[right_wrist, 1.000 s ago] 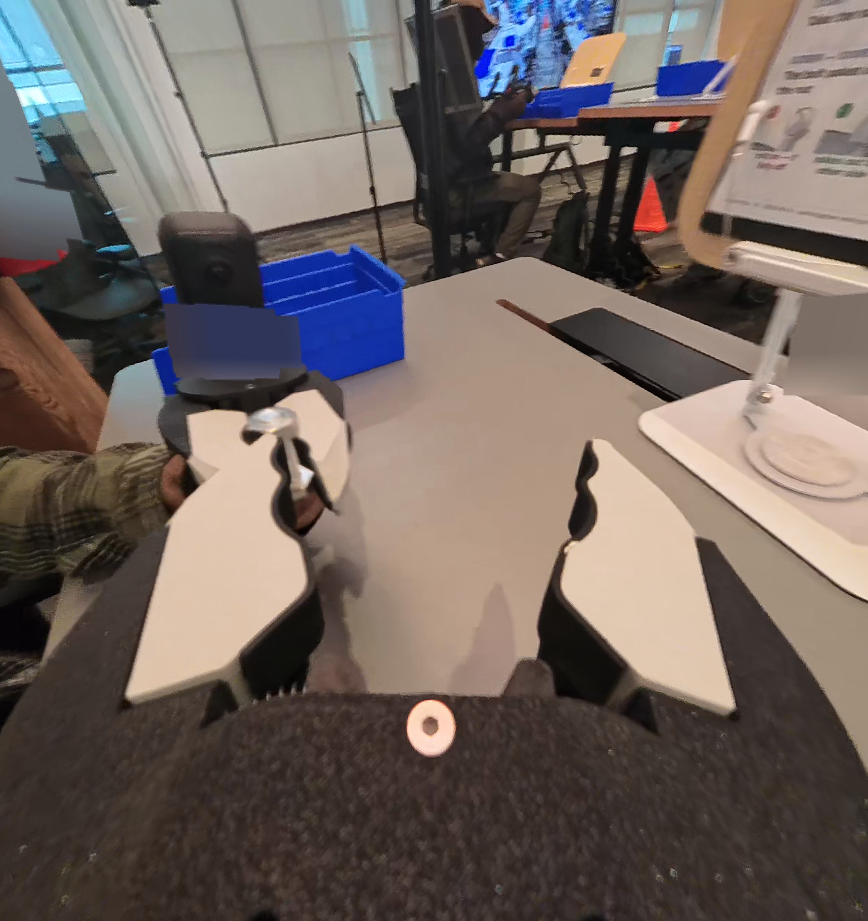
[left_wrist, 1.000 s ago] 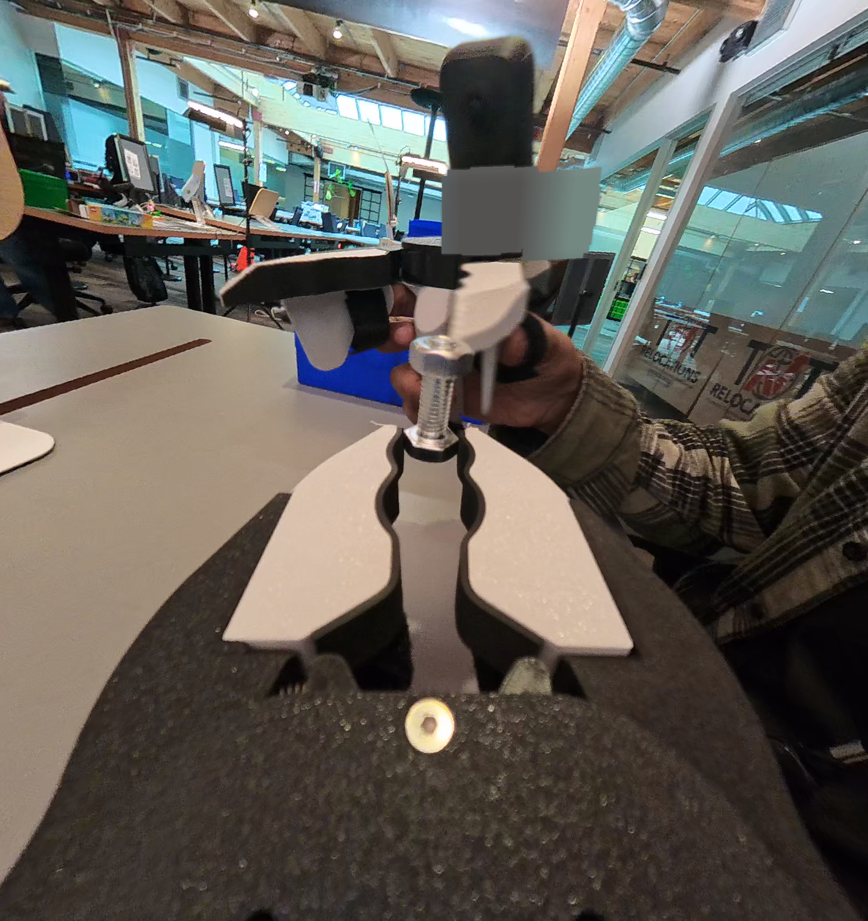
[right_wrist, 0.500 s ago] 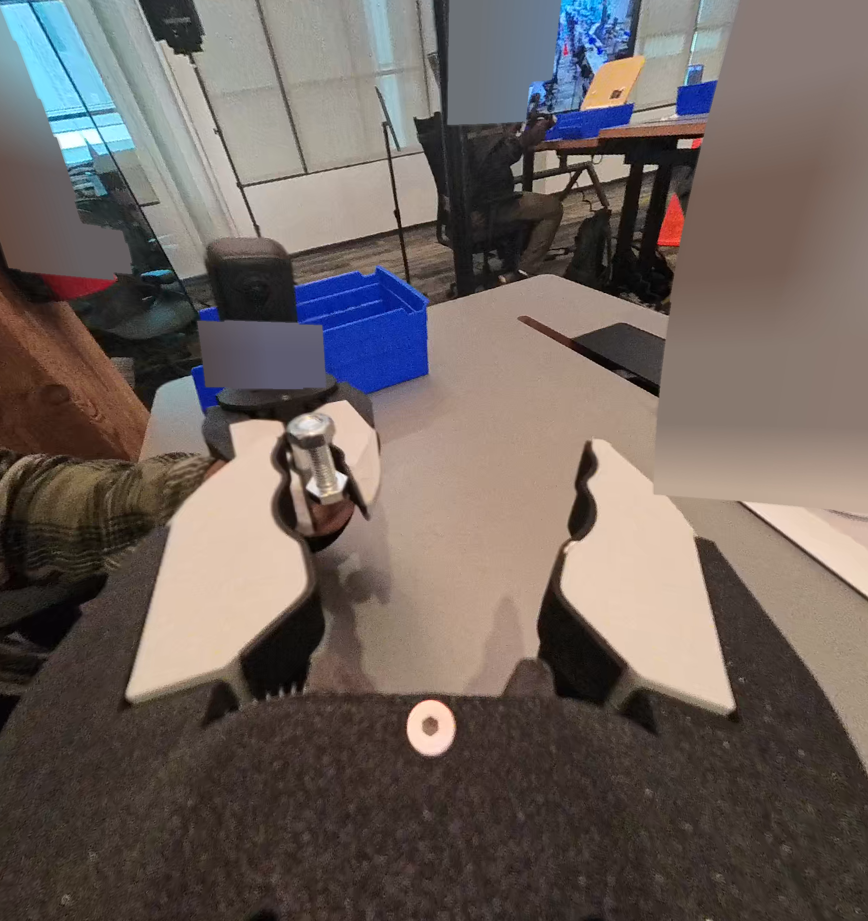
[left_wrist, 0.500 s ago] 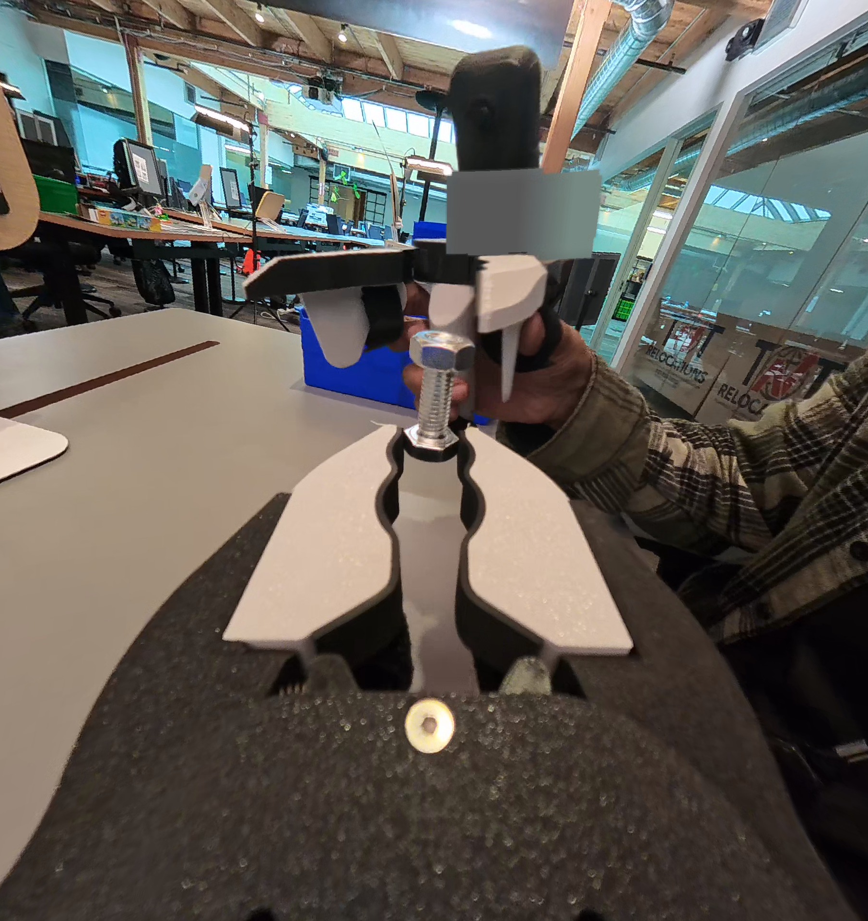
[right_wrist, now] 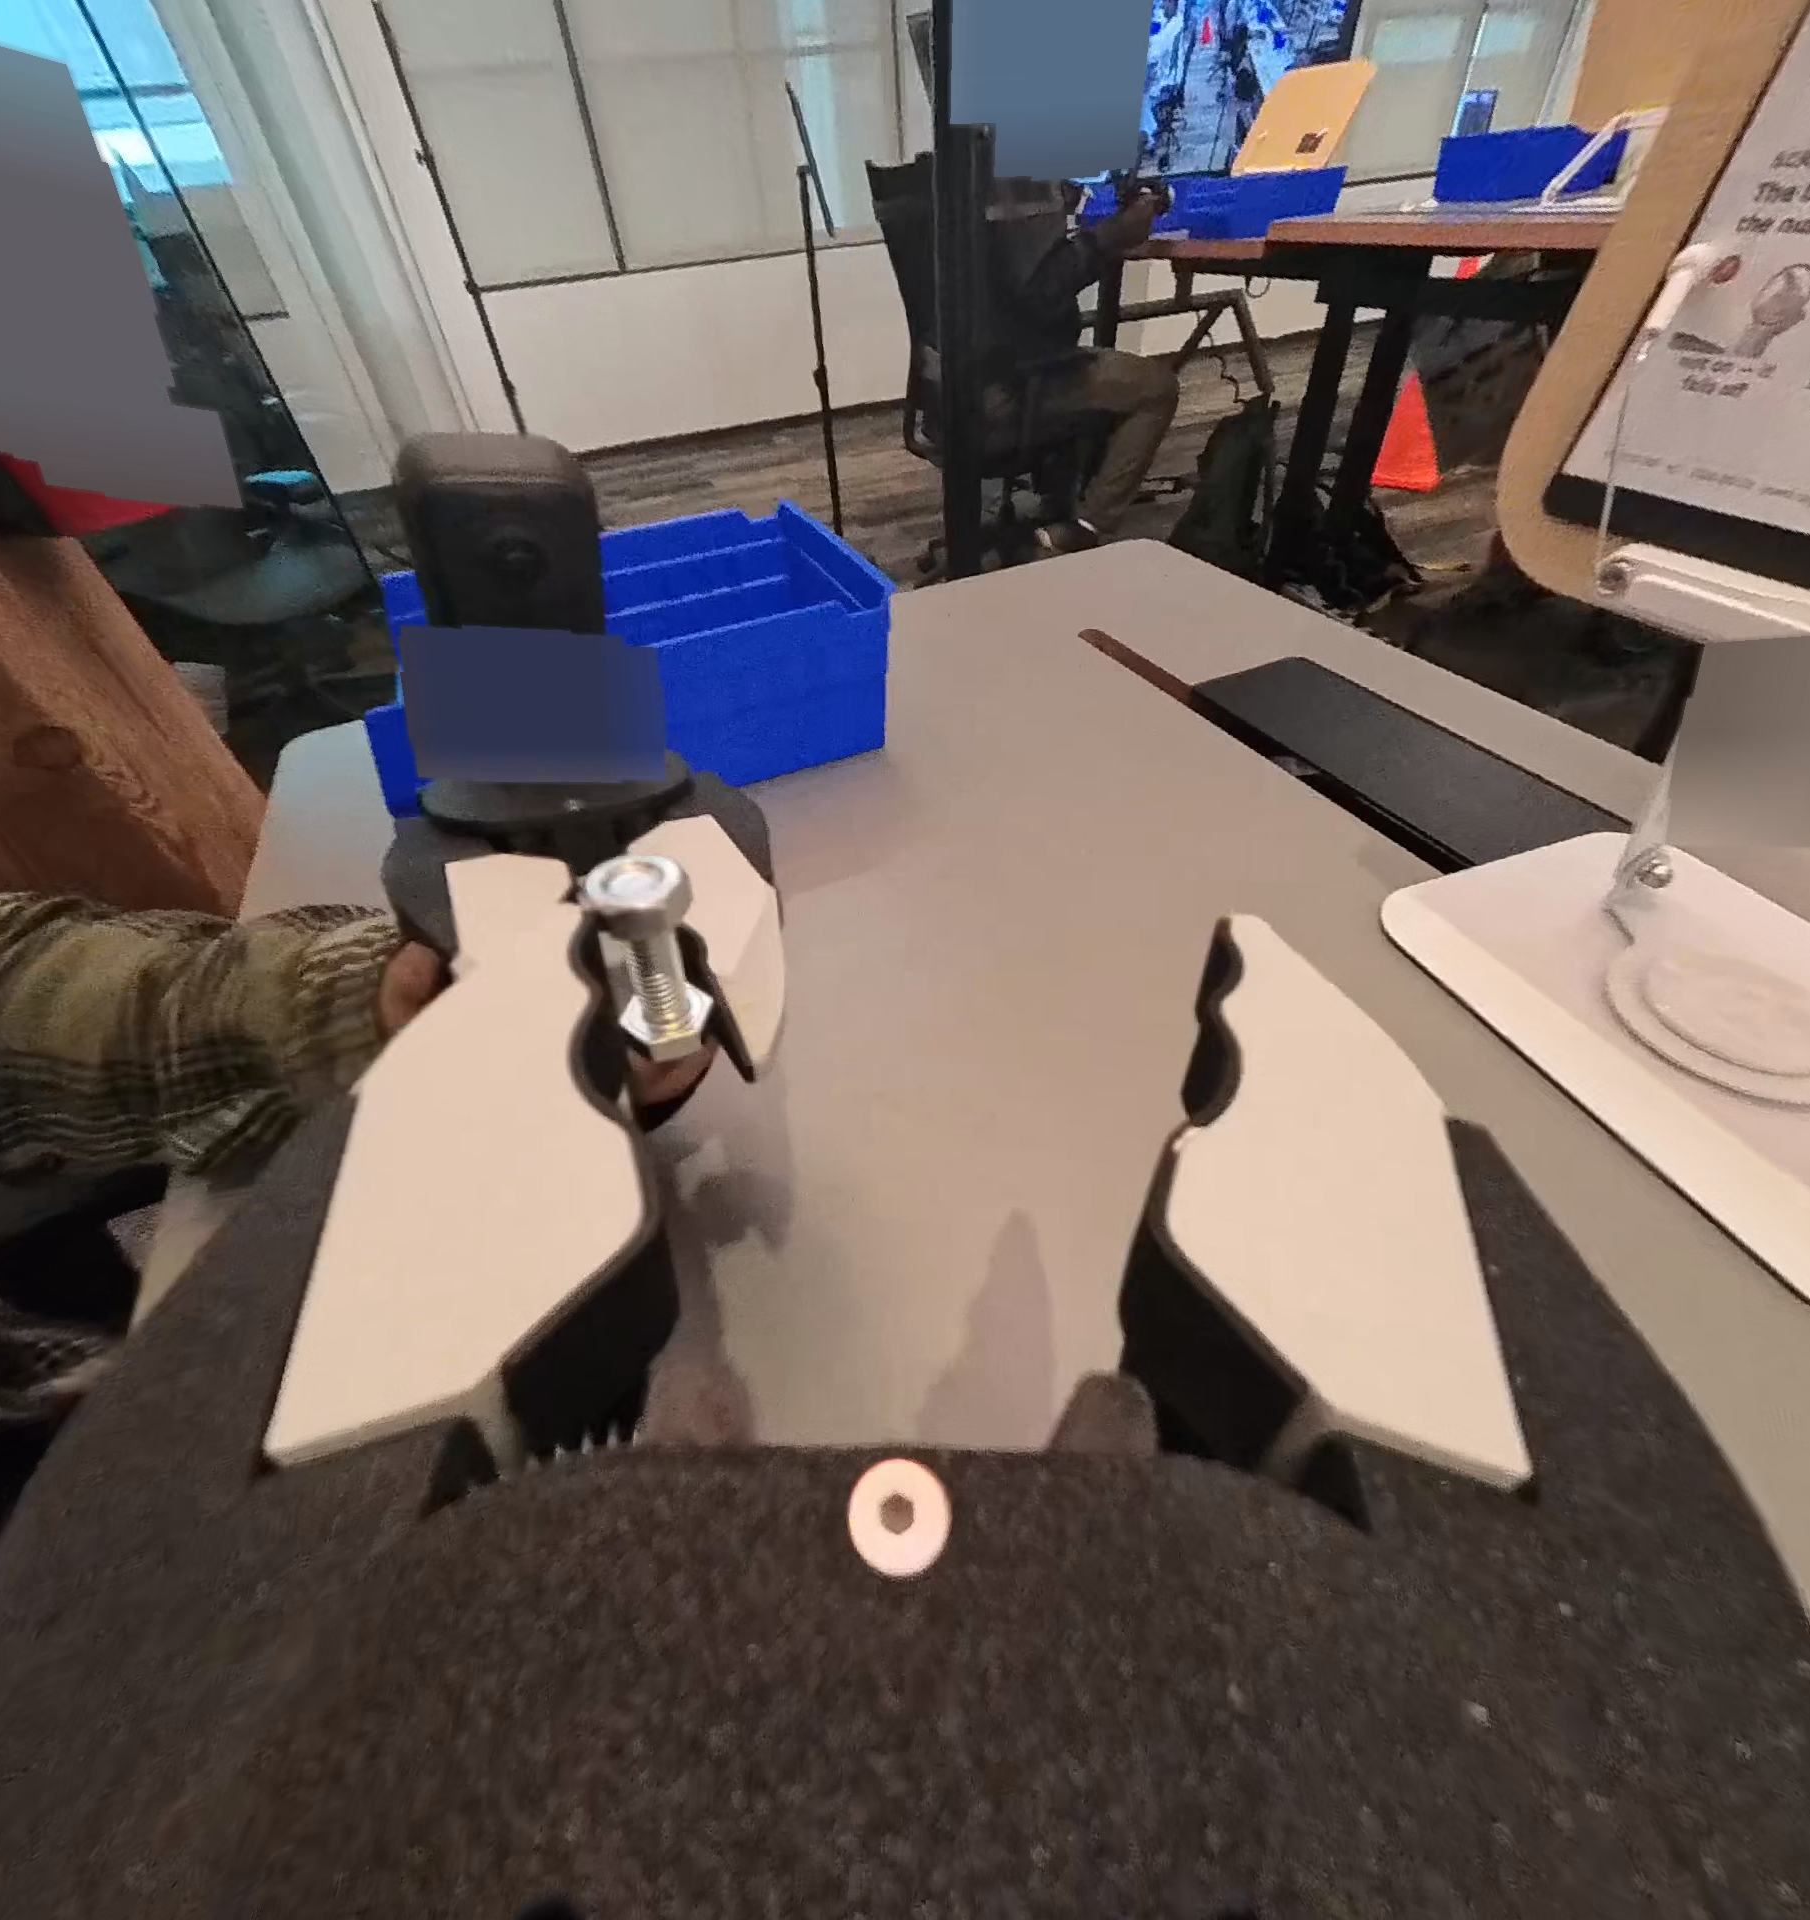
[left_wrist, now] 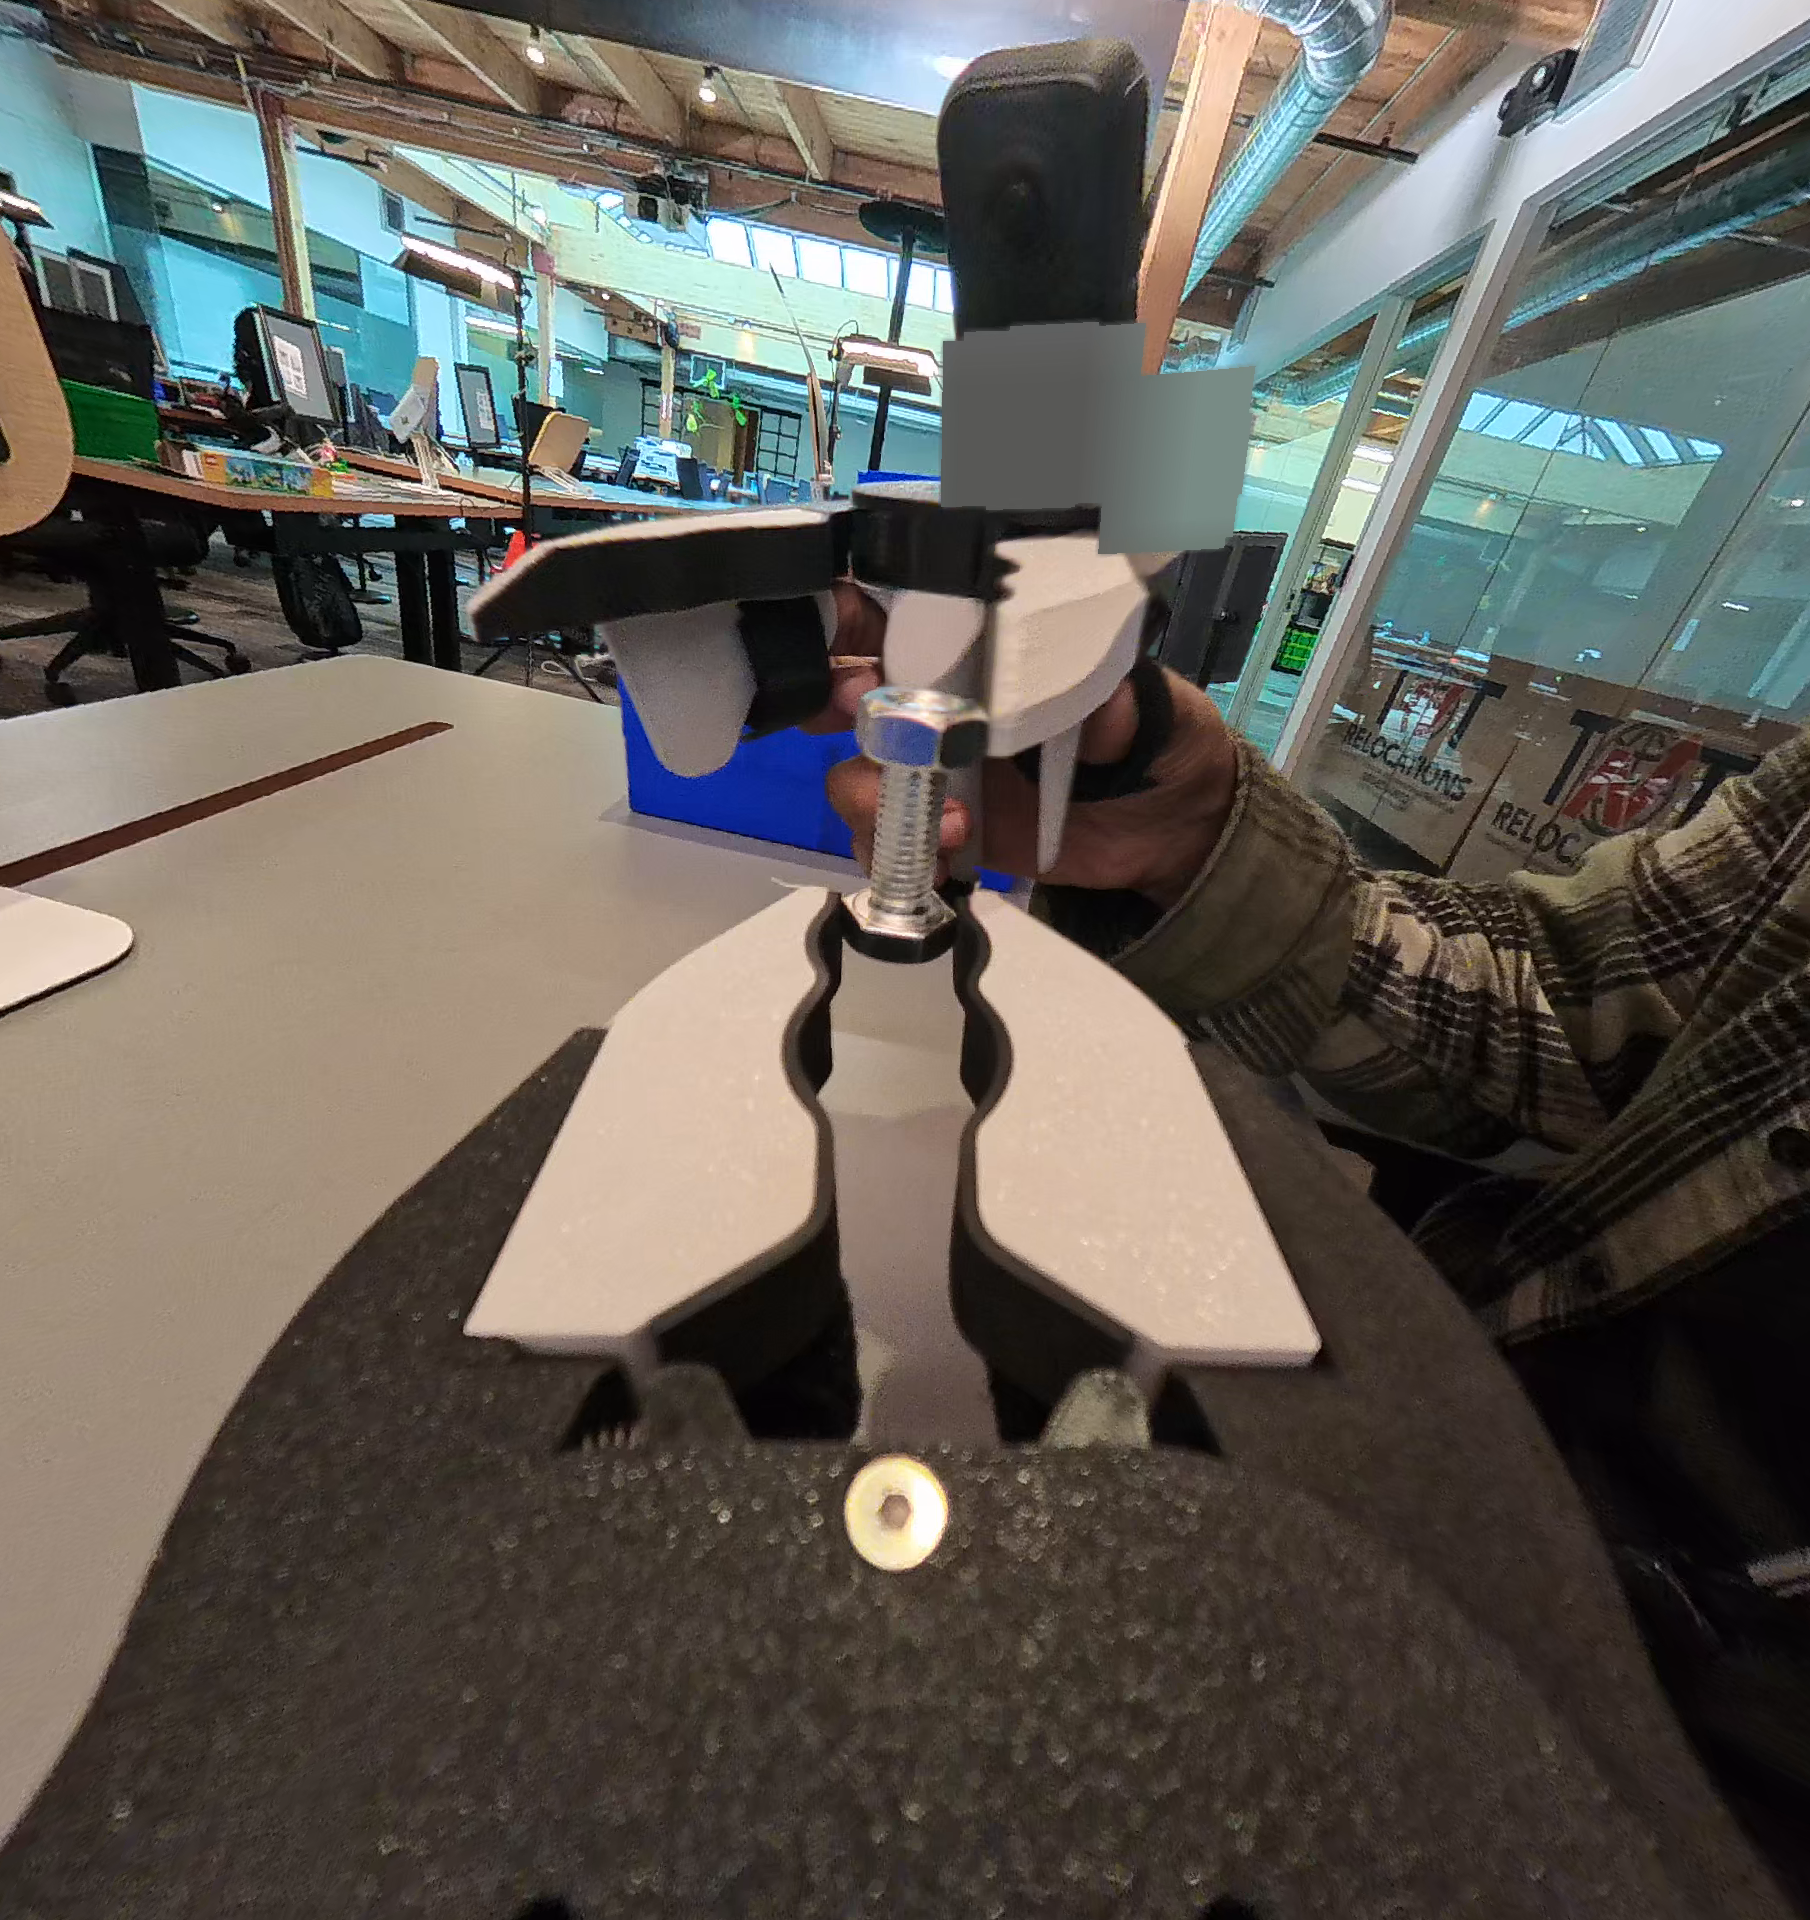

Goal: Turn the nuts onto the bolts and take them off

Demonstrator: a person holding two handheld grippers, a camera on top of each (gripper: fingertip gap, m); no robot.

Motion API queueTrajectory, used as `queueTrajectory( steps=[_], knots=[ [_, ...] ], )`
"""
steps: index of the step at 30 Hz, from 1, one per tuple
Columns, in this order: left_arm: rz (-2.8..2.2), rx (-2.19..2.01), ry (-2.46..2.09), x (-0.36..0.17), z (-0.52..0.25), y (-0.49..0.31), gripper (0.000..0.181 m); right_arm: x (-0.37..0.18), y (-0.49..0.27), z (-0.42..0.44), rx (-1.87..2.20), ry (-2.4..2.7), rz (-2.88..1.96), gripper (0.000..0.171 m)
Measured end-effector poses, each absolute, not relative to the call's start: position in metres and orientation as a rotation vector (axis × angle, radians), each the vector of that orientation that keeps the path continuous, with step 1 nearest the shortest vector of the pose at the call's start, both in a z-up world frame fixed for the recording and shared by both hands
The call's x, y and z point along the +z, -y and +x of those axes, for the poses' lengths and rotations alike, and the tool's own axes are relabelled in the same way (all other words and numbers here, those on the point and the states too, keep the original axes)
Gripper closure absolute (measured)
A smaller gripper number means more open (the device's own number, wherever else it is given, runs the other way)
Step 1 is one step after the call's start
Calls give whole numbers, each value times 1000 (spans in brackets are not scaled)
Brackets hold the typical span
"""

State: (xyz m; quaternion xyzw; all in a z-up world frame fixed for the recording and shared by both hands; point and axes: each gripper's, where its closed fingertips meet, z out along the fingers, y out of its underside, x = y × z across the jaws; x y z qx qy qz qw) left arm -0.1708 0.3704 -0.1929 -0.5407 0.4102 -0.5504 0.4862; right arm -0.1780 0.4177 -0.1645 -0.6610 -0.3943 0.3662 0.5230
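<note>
Above grey table, left gripper clamps nut.

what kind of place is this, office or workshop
Most likely an open-plan office or lab used for recording tasks. There are long desks with monitors in the background, glass-walled rooms, and a grey table with a blue parts bin and an instruction card on a stand.

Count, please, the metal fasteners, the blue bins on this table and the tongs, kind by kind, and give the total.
Silver hex-head steel bolt: 1
Silver steel hex nut, on the bolt's lower end: 1
Blue plastic compartment bin: 1
Left tongs and right tongs: 2
Total: 5
</note>
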Motion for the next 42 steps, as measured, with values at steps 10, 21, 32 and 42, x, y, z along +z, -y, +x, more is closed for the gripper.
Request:
queueTrajectory(
  steps=[10,21,32,42],
  knots=[
    [-1321,-1340,-996,-194,-171,-371,161,-162,-413,-182,926,934,-1567,70],
    [-1320,-1332,-994,-194,-172,-372,161,-163,-411,-183,918,947,-1570,72],
    [-1332,-1283,-992,-195,-173,-375,161,-164,-400,-183,939,930,-1600,83],
    [-1318,-1278,-963,-190,-177,-377,161,-165,-414,-169,765,862,-1641,78]
  ],
)
